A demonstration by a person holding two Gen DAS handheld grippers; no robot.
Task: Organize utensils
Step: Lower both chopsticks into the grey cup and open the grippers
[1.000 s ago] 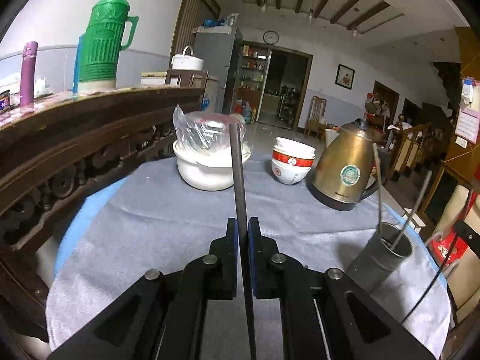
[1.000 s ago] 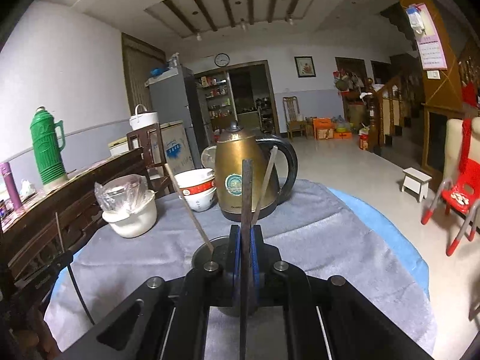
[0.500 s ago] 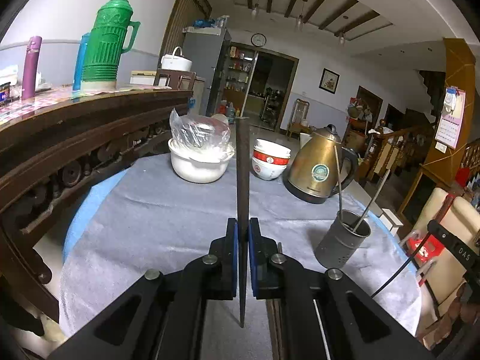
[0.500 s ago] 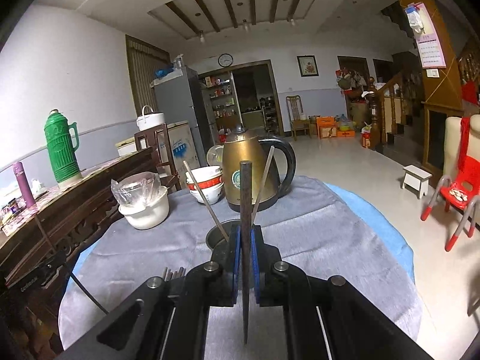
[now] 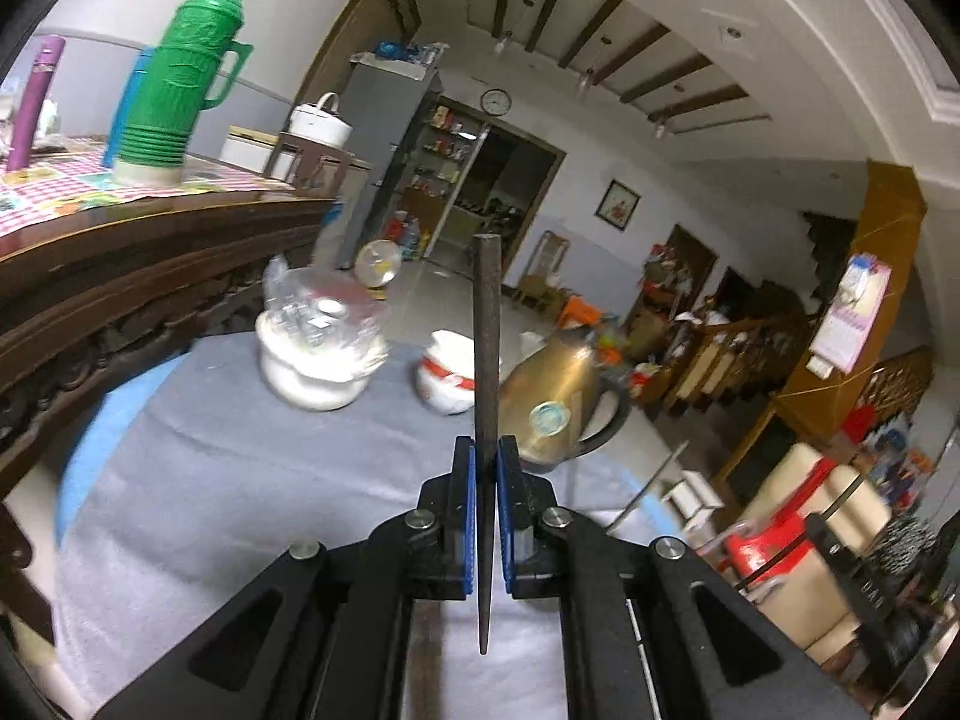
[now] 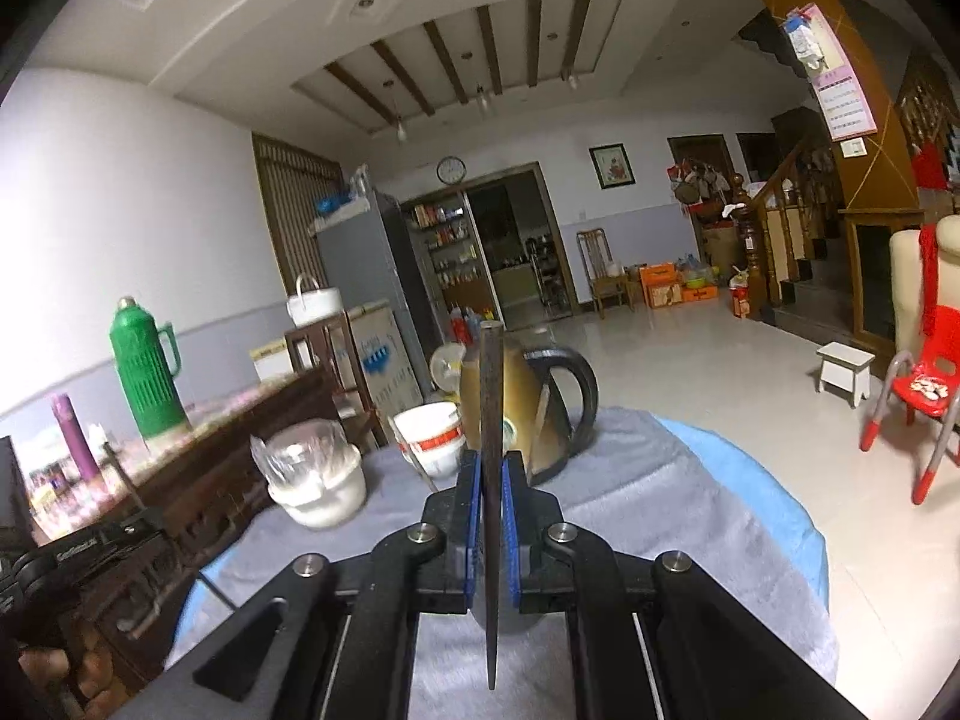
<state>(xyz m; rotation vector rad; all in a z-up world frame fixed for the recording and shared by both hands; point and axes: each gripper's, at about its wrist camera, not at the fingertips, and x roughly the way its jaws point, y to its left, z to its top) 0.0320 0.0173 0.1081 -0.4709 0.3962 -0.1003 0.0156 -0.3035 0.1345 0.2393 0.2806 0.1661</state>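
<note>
My left gripper (image 5: 486,450) is shut on a dark tapered chopstick (image 5: 485,324) that stands upright above the grey tablecloth (image 5: 240,480). My right gripper (image 6: 492,462) is shut on a similar dark chopstick (image 6: 492,384), also upright, in front of the gold kettle (image 6: 522,378). The utensil holder is hidden behind the fingers in both views. Only thin metal sticks show: one (image 5: 651,489) in the left wrist view and two (image 6: 414,462) (image 6: 542,420) in the right wrist view.
On the cloth stand a white pot with a plastic bag (image 5: 318,360), a red-and-white bowl (image 5: 447,381) and the gold kettle (image 5: 552,414). A dark wooden sideboard (image 5: 120,276) with a green thermos (image 5: 174,84) runs along the left. A hand (image 6: 48,666) with the left gripper shows at lower left.
Both grippers have risen with their chopsticks still clamped. The grey utensil holder, visible earlier, has slipped behind the fingers. The left view has swung and rolled somewhat.
</note>
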